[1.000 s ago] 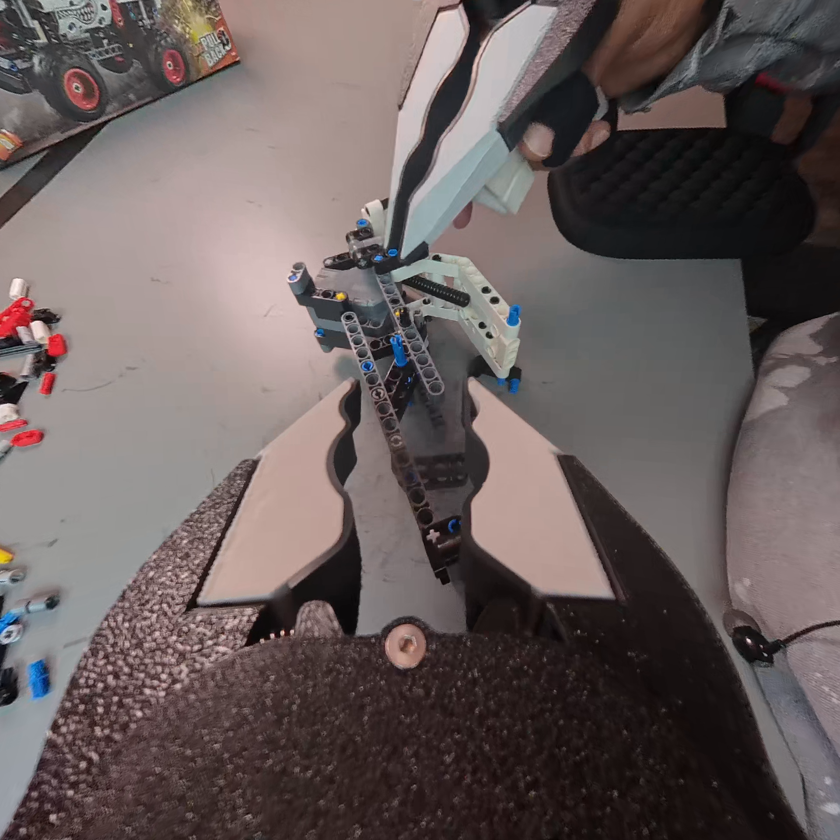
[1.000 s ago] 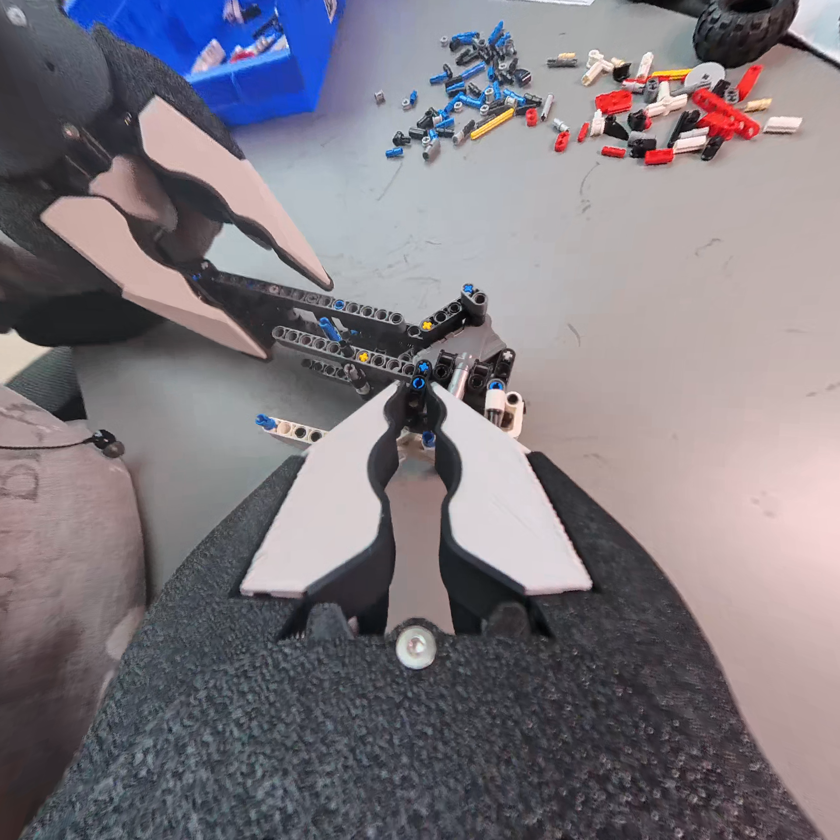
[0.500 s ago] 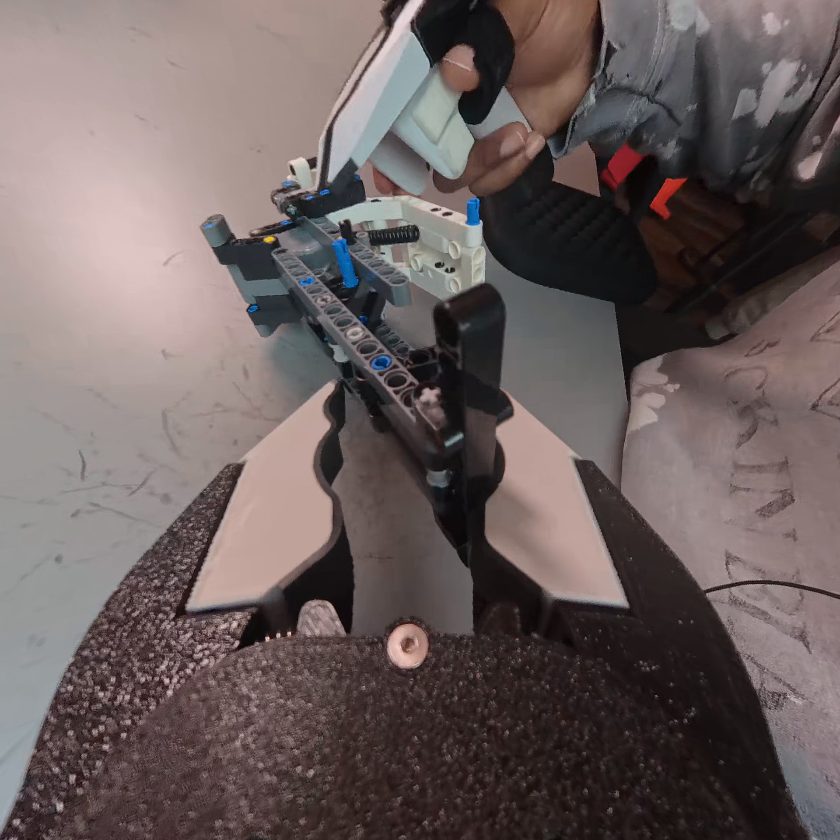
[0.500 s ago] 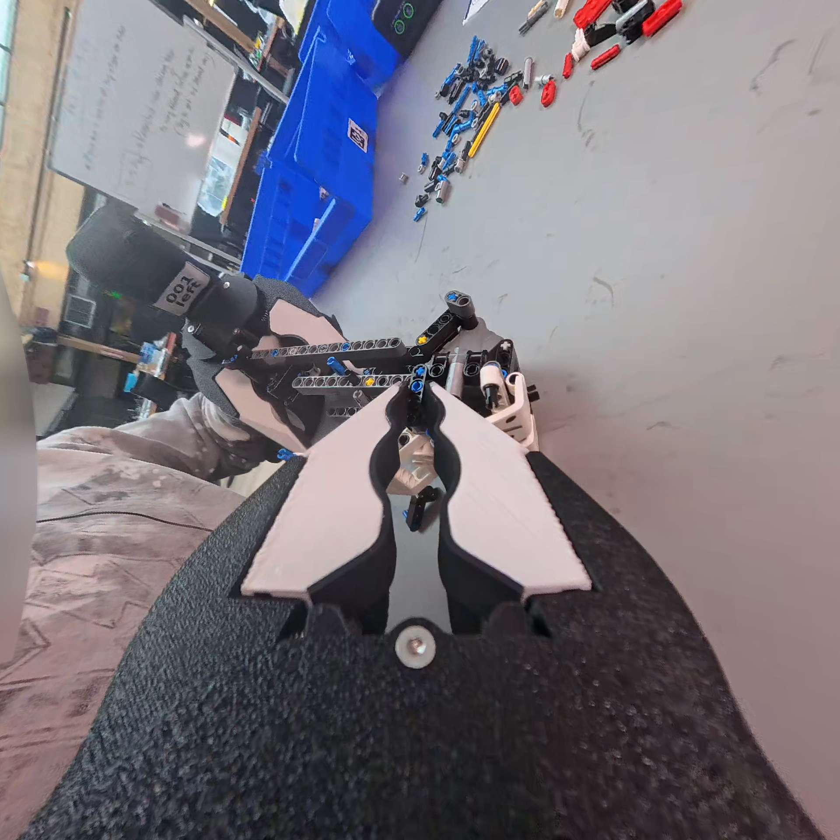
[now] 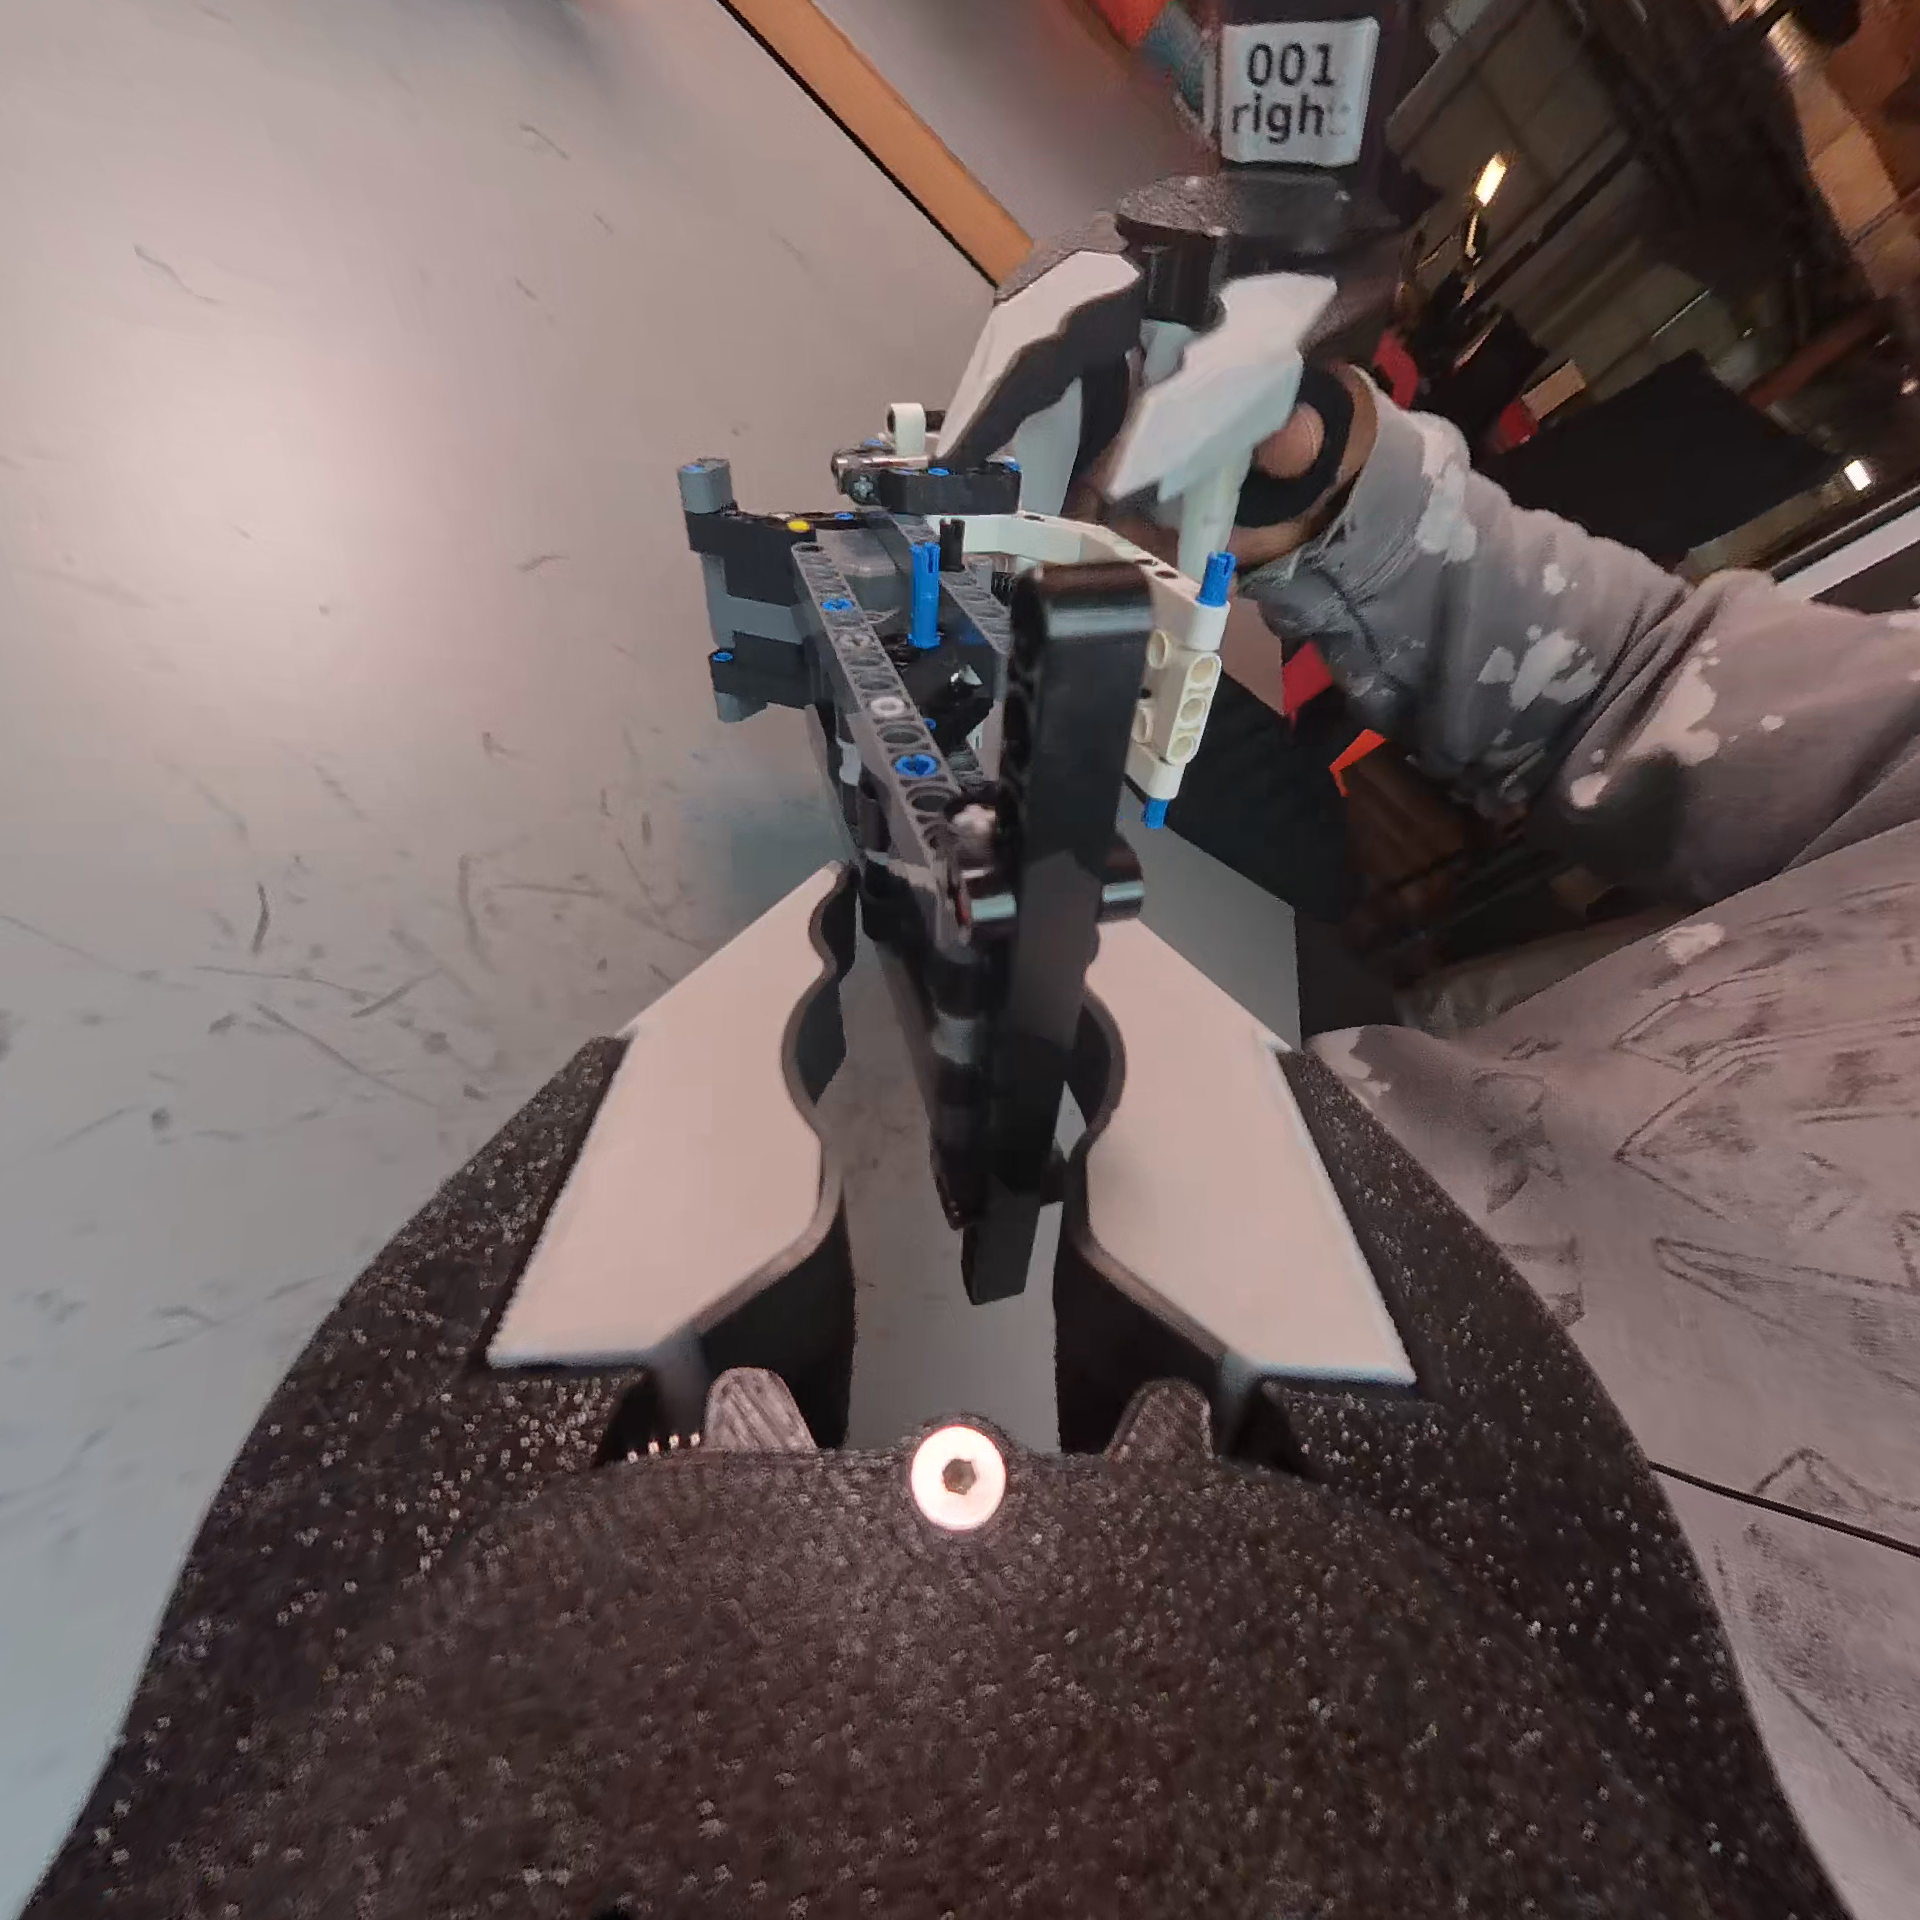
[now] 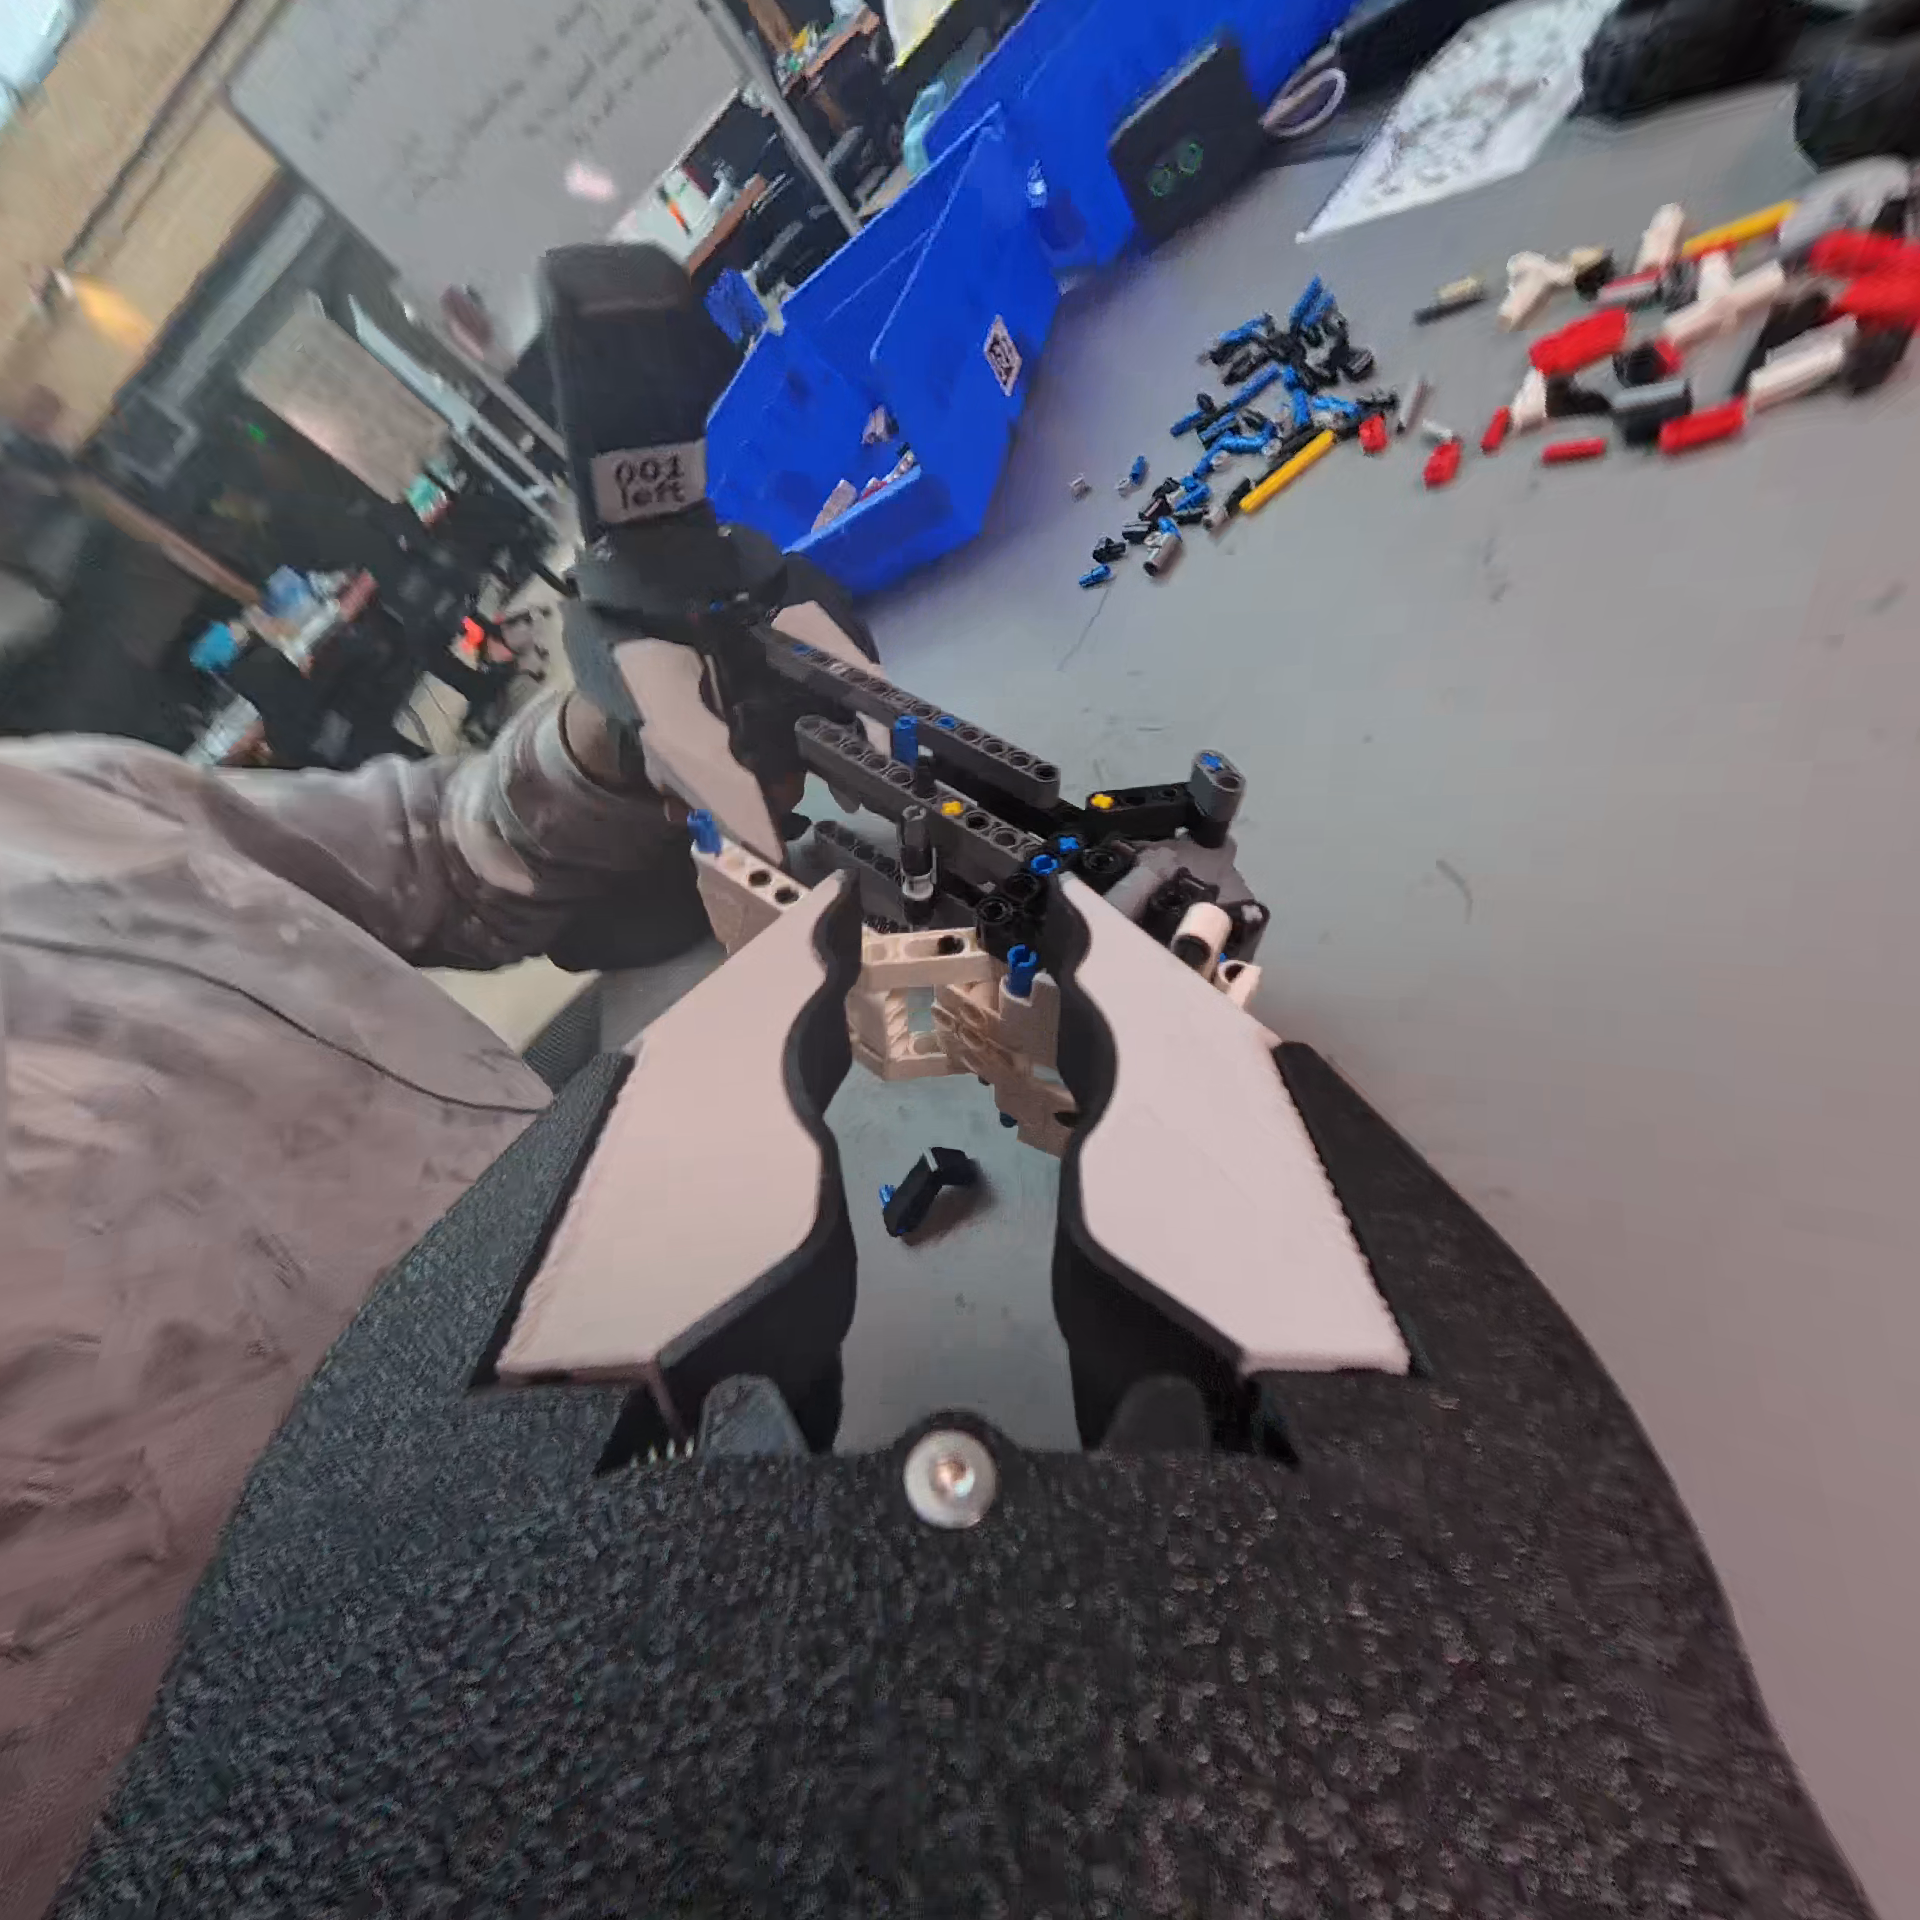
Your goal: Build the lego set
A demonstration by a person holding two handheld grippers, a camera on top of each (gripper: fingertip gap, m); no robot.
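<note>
The lego assembly (image 5: pixel 883 707) is a frame of long dark grey and black beams with blue pins and a white frame part (image 6: pixel 925 997). My left gripper (image 5: pixel 971 914) is shut on the near end of its long beams and holds it tilted above the grey table (image 5: pixel 312 623). My right gripper (image 6: pixel 956 894) is open, its fingertips on either side of the assembly's (image 6: pixel 987 810) white frame end. It also shows in the left wrist view (image 5: pixel 1039 468) at the far end. A small black piece with a blue pin (image 6: pixel 928 1184) lies on the table below.
Loose blue and black pins (image 6: pixel 1247 416) and red, white and black parts (image 6: pixel 1714 332) lie across the table's far side. Blue bins (image 6: pixel 914 343) stand behind them, with an instruction sheet (image 6: pixel 1455 114). A person's grey sleeve (image 5: pixel 1507 665) is close on the right. My right fingertips sit around 9 cm from my left ones.
Both grippers lifted and tilted the assembly off the table. My right gripper's fingers have spread apart from the black part they pinched. The small black piece now lies on the table.
</note>
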